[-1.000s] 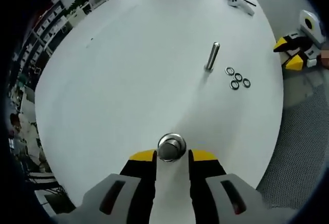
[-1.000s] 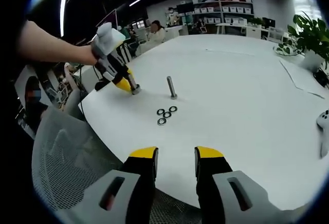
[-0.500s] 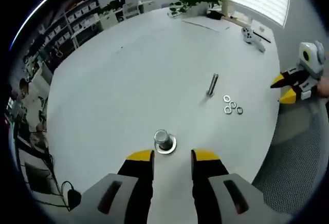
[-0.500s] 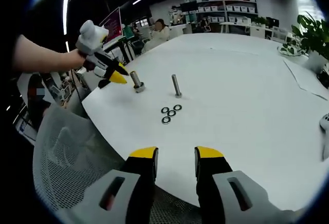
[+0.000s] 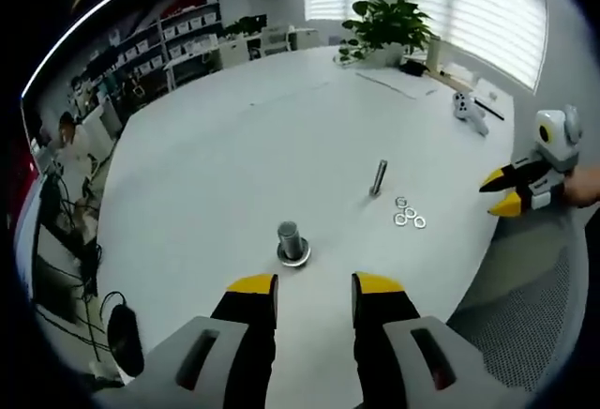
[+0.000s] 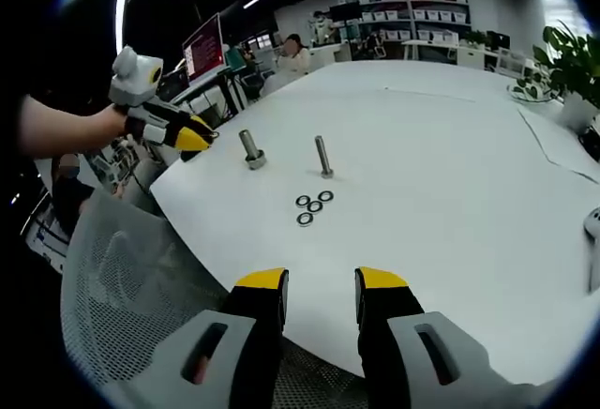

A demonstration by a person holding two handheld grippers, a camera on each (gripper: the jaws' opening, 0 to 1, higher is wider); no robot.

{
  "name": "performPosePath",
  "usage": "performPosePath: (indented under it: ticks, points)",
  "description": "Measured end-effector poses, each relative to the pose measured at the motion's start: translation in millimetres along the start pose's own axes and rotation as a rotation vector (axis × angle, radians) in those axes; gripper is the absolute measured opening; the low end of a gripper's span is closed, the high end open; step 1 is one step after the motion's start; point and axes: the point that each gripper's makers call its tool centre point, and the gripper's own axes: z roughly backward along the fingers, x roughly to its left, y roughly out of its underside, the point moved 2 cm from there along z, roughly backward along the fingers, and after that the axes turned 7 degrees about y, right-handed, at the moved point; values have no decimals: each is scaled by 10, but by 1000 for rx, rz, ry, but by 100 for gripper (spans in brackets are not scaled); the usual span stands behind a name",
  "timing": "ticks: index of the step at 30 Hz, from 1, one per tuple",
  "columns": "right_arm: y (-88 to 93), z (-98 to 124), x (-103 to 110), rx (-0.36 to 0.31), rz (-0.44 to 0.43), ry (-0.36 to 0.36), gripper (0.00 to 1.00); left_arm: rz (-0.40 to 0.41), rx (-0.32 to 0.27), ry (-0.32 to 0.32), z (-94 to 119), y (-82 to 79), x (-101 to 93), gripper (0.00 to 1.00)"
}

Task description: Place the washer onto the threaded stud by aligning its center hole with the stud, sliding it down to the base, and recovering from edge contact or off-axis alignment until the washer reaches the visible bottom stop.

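Grippers, left [image 5: 309, 287] and right [image 6: 321, 282], gape empty; pinch one washer [image 6: 316, 206] edgewise, then center it over the stud [image 6: 323, 157].

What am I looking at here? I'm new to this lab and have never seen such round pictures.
A person holds a pair of tongs in each hand, and a fisheye camera rides on each. In the left gripper view, the left tongs stand open and empty at the bottom; the right tongs appear at the right. The right gripper view looks from the right tongs, also open. On the white table stand a thick stud with a base, a thin stud, and three loose washers.
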Motion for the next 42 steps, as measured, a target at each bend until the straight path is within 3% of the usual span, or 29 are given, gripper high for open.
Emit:
performPosePath:
  ticks: [3, 6, 13, 16, 24, 37, 42]
  points:
    - [-1, 0, -4, -1, 3, 3, 31, 18, -32, -2, 60, 6, -57, 30]
    - [2, 3, -19, 1, -1, 11, 31, 85, -74, 0, 111, 38, -96, 31]
    - [8, 3, -25, 4, 13, 19, 31, 50, -117, -31, 237, 133, -98, 33]
    - [2, 6, -61, -1, -8, 33, 31, 80, -147, -30, 275, 171, -108, 33]
    - [67, -7, -97, 45, 16, 65, 31, 130, -177, -10, 335, 366, -127, 32]
    - [174, -32, -116, 127, 76, 105, 32, 176, -235, 10, 348, 483, -58, 30]
    - [214, -34, -154, 149, 81, 118, 31, 144, -224, 26, 284, 521, -114, 30]
